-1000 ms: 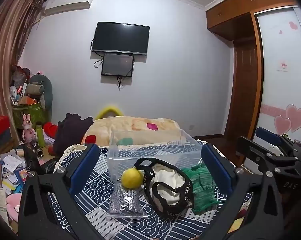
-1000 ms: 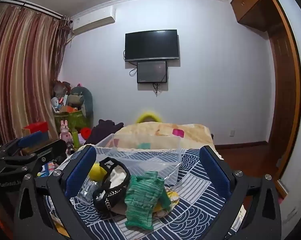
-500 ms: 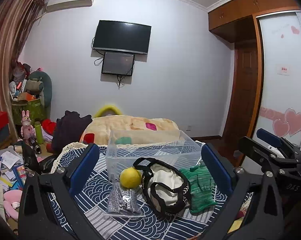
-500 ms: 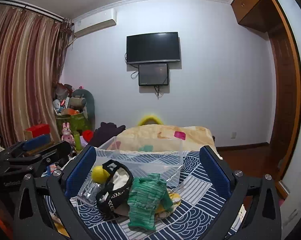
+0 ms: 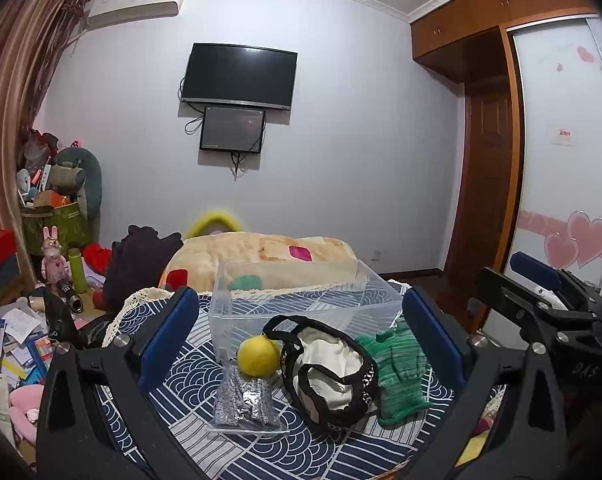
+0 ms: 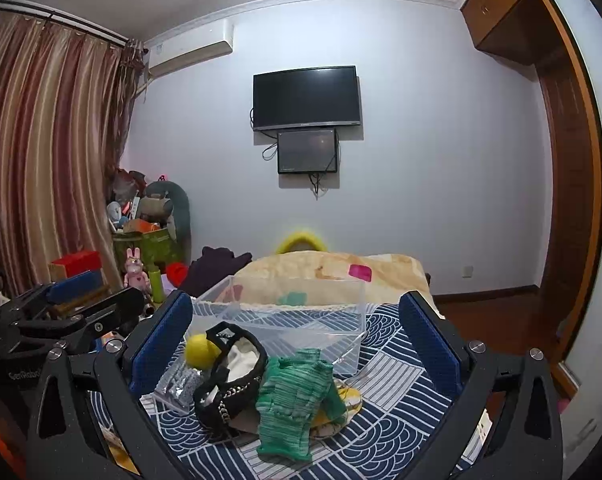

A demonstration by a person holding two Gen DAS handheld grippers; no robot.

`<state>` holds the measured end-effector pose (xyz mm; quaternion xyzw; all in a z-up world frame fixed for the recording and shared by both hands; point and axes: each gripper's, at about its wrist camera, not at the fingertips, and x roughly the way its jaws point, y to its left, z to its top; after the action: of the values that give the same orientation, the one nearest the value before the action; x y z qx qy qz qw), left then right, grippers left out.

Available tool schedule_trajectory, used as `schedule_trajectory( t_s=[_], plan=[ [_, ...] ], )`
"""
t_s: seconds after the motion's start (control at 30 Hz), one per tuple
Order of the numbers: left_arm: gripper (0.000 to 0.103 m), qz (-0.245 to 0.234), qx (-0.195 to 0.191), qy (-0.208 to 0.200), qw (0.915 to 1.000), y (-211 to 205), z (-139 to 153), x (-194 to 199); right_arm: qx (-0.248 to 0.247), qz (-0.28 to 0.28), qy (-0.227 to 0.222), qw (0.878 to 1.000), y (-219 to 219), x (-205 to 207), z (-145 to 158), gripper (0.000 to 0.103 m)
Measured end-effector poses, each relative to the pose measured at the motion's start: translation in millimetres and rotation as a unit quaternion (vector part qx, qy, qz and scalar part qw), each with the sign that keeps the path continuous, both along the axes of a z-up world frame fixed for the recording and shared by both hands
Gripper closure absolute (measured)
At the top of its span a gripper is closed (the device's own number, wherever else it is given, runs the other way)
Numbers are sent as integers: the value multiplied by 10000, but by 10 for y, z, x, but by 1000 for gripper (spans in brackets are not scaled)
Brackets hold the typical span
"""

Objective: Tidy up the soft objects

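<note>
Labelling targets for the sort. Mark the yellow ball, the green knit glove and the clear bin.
yellow ball (image 5: 258, 357): left wrist view, centre of its front face.
green knit glove (image 6: 291, 396): right wrist view, middle of the palm.
clear bin (image 5: 301, 314): left wrist view, near front wall.

Between the left fingers (image 5: 169, 332) sit four soft things on the patterned cloth: a yellow ball (image 5: 258, 357) resting on a flat silver pouch (image 5: 243, 402), a black-rimmed bag (image 5: 329, 372) lying open with white lining, and a green knit glove (image 5: 397, 372) — nearest the right-hand finger. Beyond them stands a clear box (image 5: 301, 300), upright.
</note>
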<state>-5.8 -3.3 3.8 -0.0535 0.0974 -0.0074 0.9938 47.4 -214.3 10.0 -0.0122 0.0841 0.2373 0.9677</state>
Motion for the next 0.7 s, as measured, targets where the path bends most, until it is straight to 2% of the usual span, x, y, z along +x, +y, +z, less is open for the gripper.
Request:
schedule_trajectory(
  t_s=[0.7],
  plan=[
    [0, -11, 59, -37, 10000, -30, 33, -35, 22, 6, -48, 10000, 0, -11, 25, 0]
  ],
)
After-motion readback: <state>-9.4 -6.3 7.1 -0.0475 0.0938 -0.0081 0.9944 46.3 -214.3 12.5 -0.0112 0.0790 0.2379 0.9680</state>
